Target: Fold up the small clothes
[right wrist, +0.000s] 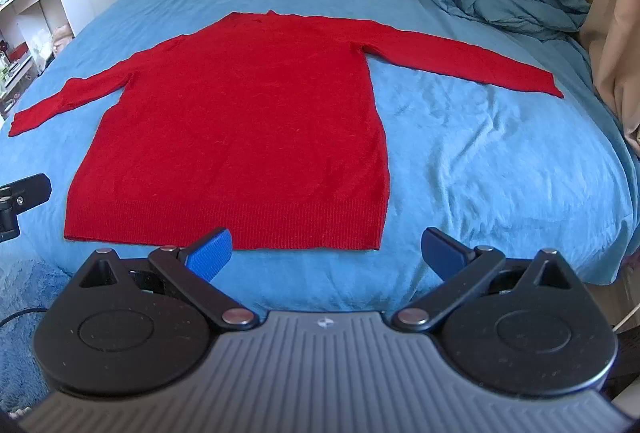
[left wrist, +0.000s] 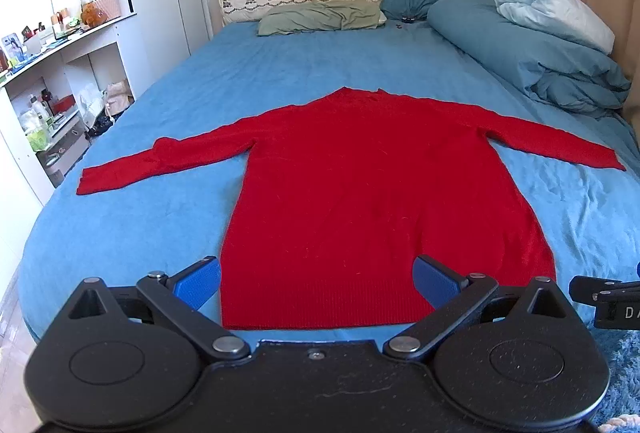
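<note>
A red long-sleeved sweater [left wrist: 360, 185] lies flat on the blue bed [left wrist: 168, 225], sleeves spread to both sides, hem toward me. It also shows in the right wrist view [right wrist: 248, 121]. My left gripper [left wrist: 318, 283] is open and empty, held just before the hem near its left half. My right gripper [right wrist: 326, 253] is open and empty, held before the hem's right corner. Each gripper's edge shows in the other's view, the right gripper [left wrist: 608, 295] at the right edge and the left gripper [right wrist: 20, 199] at the left edge.
A bunched blue duvet [left wrist: 532, 49] and pillows [left wrist: 320, 17] lie at the bed's head and right side. White shelves [left wrist: 56, 81] with clutter stand to the left. A curtain [right wrist: 616, 25] hangs at right. A shaggy blue rug [right wrist: 24, 297] lies below the bed's foot.
</note>
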`<state>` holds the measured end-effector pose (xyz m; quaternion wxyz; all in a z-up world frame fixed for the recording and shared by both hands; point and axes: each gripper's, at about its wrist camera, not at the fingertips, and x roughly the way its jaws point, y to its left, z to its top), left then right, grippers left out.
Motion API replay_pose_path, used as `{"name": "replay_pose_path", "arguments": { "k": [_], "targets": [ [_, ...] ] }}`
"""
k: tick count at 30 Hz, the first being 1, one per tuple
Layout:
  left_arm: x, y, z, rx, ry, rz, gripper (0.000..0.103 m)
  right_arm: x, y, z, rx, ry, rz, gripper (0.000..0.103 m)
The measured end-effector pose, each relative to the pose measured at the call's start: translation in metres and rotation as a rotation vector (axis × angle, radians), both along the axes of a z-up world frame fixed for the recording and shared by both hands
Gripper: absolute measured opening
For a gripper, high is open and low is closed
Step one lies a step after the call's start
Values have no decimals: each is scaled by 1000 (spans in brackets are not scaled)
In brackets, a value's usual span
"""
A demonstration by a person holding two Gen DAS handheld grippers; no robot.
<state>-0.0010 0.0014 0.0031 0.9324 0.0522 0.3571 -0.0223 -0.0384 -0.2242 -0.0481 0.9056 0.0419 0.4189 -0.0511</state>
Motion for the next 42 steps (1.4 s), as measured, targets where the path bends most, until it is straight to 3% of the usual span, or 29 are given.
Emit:
{"name": "replay_pose_path", "arguments": {
  "k": [42],
  "targets": [
    [-1,-1,3,0,-2,1,103,-1,10,7,8,-9,14,103]
  ]
}}
